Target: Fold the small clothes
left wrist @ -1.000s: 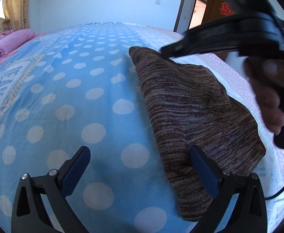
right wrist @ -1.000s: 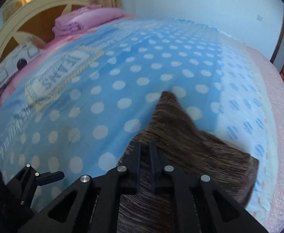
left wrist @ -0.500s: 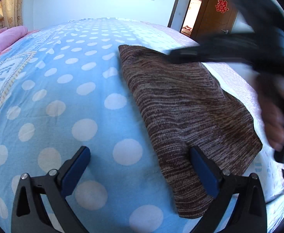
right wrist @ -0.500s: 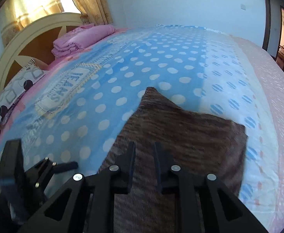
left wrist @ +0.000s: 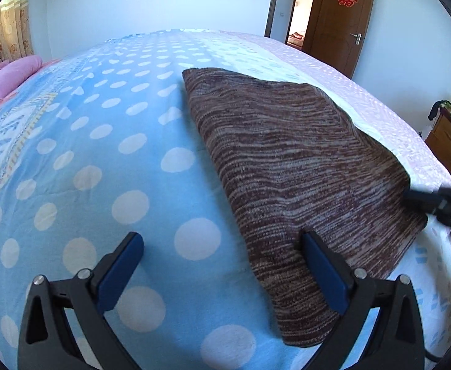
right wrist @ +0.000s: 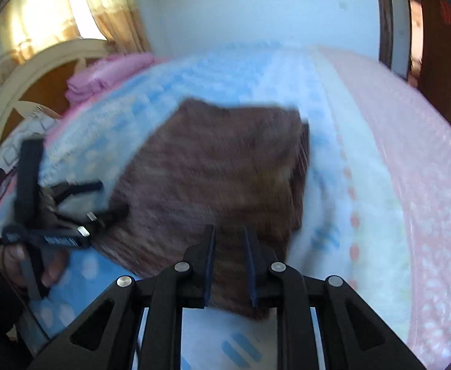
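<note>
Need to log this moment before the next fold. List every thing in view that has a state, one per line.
Brown knit garment: folded, lying flat on the bed, held by neither gripper.
Left gripper: open wide, nothing between its fingers.
Right gripper: slightly open, has just been opening, empty.
Bedspread: spread out, lightly wrinkled.
Wooden door: open.
Pink bedding: folded.

The view is blurred. The right tongs sit low in the frame, their 2 fingers a narrow gap apart with nothing between them, having just opened. Beyond them the folded brown knit garment lies flat on the bed. At left, a hand grips the left tongs.
</note>
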A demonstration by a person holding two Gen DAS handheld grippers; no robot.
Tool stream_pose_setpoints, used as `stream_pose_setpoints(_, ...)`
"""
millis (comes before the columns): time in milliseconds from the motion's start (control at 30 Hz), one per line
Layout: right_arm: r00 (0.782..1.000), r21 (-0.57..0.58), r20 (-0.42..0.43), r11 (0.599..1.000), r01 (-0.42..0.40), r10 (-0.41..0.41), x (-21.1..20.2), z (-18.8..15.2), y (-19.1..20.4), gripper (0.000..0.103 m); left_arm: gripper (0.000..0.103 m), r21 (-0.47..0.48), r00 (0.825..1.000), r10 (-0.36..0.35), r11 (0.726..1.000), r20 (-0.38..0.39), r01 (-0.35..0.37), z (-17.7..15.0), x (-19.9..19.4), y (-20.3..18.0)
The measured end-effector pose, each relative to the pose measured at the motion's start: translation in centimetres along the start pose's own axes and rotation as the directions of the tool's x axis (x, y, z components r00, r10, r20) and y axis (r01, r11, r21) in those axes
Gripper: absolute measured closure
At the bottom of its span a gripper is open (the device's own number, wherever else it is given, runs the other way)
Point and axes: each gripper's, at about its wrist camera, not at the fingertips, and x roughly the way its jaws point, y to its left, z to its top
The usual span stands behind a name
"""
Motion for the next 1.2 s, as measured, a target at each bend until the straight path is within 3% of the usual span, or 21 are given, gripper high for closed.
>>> stream_pose_setpoints(100,1.000,-0.026,-0.004,1.000,0.011,-0.011,1.7,2.3,0.4,0.084,0.000,0.010,1.000,0.016,1.000,0.003,-0.016,-0.1,-0.1,-0.2)
stream_pose_setpoints(200,0.996,0.021,-0.080,0.999,0.045,-0.043,5.2,3.1,-1.2,0.084,0.000,0.030,0.999,0.034,0.999,-0.001,-0.034,0.0,-0.1,-0.6)
stream_pose_setpoints(267,0.994,0.046,-0.099,0.998,0.045,-0.040,6.9,2.9,-2.5,0.091,0.000,0.028,0.999,0.031,0.999,-0.006,-0.031,0.0,0.0,-0.5)
stream_pose_setpoints(333,0.997,0.082,-0.074,0.996,0.030,-0.024,6.9,2.8,-3.6,0.102,0.000,0.024,1.000,0.027,0.999,-0.014,-0.027,0.1,0.0,-0.5)
stream_pose_setpoints(433,0.999,0.131,-0.046,0.991,-0.024,0.030,6.6,1.9,-4.4,0.103,0.000,0.032,0.999,0.038,0.999,-0.012,-0.037,0.1,0.0,-0.8)
stream_pose_setpoints(900,1.000,0.124,0.012,0.992,-0.003,0.002,4.6,-0.2,-3.7,0.102,0.000,0.109,0.995,0.095,0.989,0.008,-0.096,1.4,-0.1,-2.0)
stream_pose_setpoints(967,0.999,0.119,0.037,0.993,-0.025,0.020,3.8,-0.3,-3.7,0.096,0.000,0.122,0.995,0.096,0.988,0.015,-0.097,1.9,-0.1,-2.3)
stream_pose_setpoints(1067,0.996,0.110,0.080,0.992,-0.058,0.049,2.4,0.0,-3.9,0.065,0.000,0.115,0.996,0.088,0.989,0.028,-0.091,2.4,0.1,-2.5)
stream_pose_setpoints(1100,0.995,0.109,0.097,0.993,-0.044,0.034,2.0,0.2,-4.0,0.044,0.000,0.108,0.997,0.079,0.991,0.020,-0.080,2.5,0.4,-2.4)
stream_pose_setpoints(1133,0.994,0.113,0.112,0.993,-0.024,0.011,1.8,0.5,-4.3,0.036,0.000,0.102,0.998,0.070,0.992,0.010,-0.070,2.6,0.7,-2.4)
stream_pose_setpoints(1200,0.994,0.119,0.113,0.993,-0.020,0.006,2.0,1.5,-5.0,0.036,0.000,0.085,0.999,0.048,0.995,-0.002,-0.047,2.5,1.1,-2.2)
